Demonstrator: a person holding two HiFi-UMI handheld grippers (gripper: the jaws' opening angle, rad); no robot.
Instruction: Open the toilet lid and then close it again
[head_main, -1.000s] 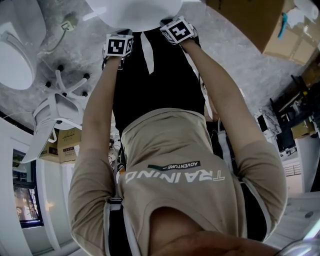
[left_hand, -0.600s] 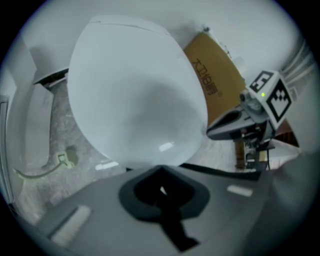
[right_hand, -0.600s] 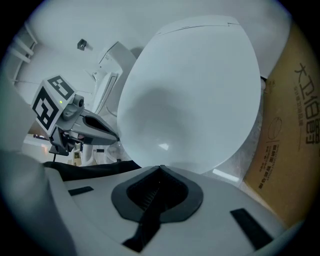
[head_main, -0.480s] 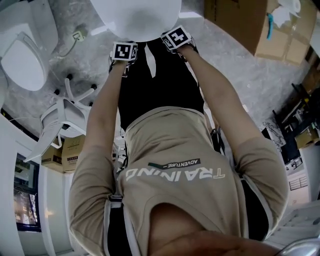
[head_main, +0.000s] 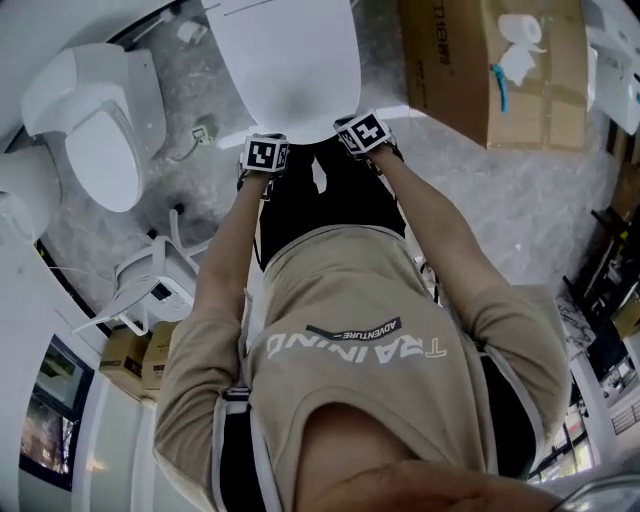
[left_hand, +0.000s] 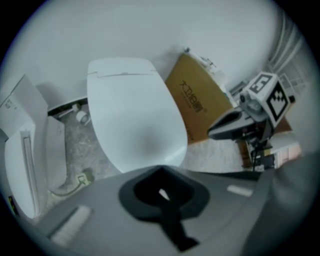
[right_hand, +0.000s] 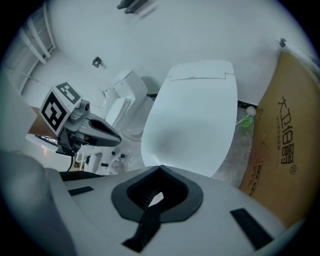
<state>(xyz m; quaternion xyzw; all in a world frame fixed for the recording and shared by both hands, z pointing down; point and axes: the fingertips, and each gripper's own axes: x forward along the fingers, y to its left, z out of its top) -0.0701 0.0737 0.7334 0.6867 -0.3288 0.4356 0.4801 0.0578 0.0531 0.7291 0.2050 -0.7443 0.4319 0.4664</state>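
Now, glossy white toilet lid (head_main: 290, 60) down flat, left tool (left_hand: 161, 176), right tool (right_hand: 159, 175), jaws together, empty.

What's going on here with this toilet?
A person stands with a gripper in each hand. The left gripper and right gripper hang at the front edge of the toilet lid, which lies down. Both pairs of jaws are together, with nothing between them.
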